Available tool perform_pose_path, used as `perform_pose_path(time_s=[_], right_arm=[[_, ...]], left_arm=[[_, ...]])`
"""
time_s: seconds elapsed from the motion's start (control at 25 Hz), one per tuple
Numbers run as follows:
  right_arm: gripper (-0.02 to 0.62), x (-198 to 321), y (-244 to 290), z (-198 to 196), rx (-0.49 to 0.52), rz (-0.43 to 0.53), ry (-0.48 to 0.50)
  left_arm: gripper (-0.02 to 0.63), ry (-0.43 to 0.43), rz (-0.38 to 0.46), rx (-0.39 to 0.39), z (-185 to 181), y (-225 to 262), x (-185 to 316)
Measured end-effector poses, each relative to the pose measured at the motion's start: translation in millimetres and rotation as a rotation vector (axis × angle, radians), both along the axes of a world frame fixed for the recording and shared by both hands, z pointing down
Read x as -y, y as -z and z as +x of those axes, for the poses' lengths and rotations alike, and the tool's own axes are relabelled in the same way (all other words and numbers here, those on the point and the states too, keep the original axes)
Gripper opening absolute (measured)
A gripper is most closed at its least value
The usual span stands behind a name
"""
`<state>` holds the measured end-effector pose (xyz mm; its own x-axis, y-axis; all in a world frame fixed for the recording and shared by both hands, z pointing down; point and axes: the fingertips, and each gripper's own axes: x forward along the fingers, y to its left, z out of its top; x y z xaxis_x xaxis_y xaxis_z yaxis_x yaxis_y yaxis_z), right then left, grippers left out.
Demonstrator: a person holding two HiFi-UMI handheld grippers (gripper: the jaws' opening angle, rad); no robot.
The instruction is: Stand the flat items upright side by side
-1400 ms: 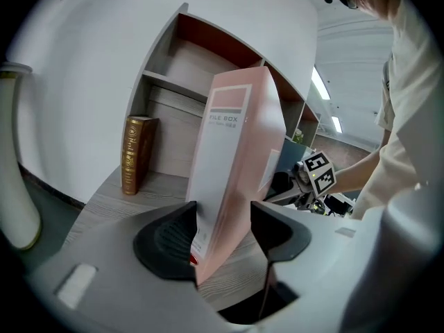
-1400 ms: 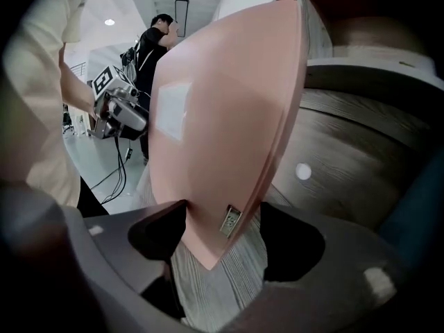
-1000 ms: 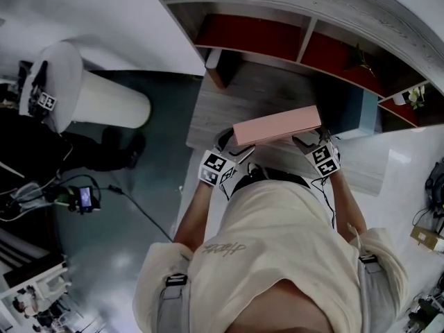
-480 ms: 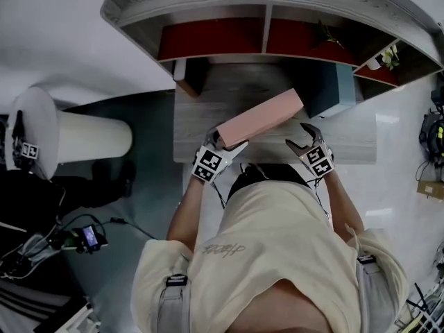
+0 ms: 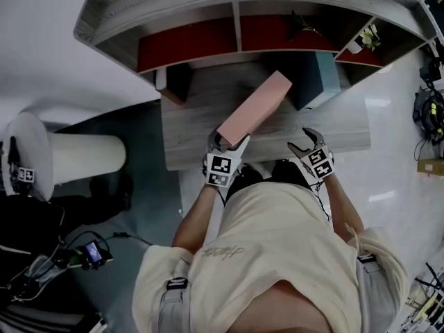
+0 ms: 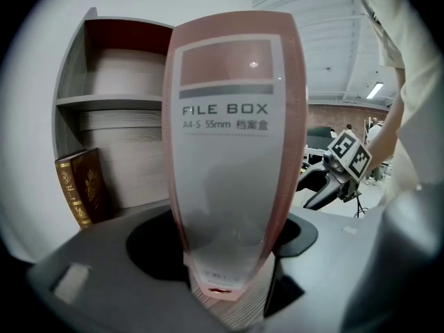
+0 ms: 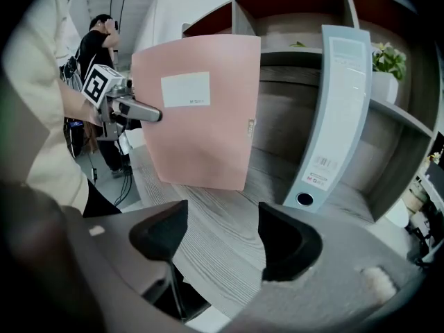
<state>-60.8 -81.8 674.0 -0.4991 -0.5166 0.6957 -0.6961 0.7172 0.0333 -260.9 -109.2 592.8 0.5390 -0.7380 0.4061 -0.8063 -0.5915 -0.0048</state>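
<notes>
1. Shelving (image 5: 208, 9) of pale grey wood grain curves across the back. Its compartments are backed in red, and one small leafy plant (image 7: 388, 57) sits in a compartment on the right.
2. One table (image 5: 187, 134) of the same streaked grain lies in front of it, with bare room between book and binder.
3. One pink file box (image 5: 253, 113), smooth, flat and rectangular, slants over the middle of the table. Its far end points toward the shelving.
4. One blue-grey binder (image 7: 333, 116) stands upright at the right, with a round hole low on its spine.
5. One brown book (image 6: 82, 186) with gold ornament stands upright at the left.
6. Two claws:
   - The left claw (image 6: 225, 236) has just been closing and grips the box's near end.
   - The right claw (image 7: 220, 231) has its jaws apart, with only table grain between them. It is clear of the box.
</notes>
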Motion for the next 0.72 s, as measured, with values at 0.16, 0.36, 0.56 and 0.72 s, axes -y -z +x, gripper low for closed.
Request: perform_pose_path(time_s=[0.16,0.36,0.56,0.72], right_arm=[[0.316,7.8,0.0,13.2,0.044,0.001,-0.046],[0.314,15.0,-3.0,31.4,0.090,-0.020,-0.054],[0.314,21.7,-6.6,69.9,0.083,-0.020,-0.029],[0.314,21.5,-16.3,100.5,0.111,-0.041,-0.024]], left_arm=[[0.341,0.081,-0.038,-0.001,20.4,0.2,8.8],[0.340,0.173,-0.061,-0.002,45.6,0.2,19.1],[0.341,0.283,-0.087,-0.017,77.8,-1.6,33.0],[0.341,0.367,-0.111,-0.016,103.1,-6.2,38.8]])
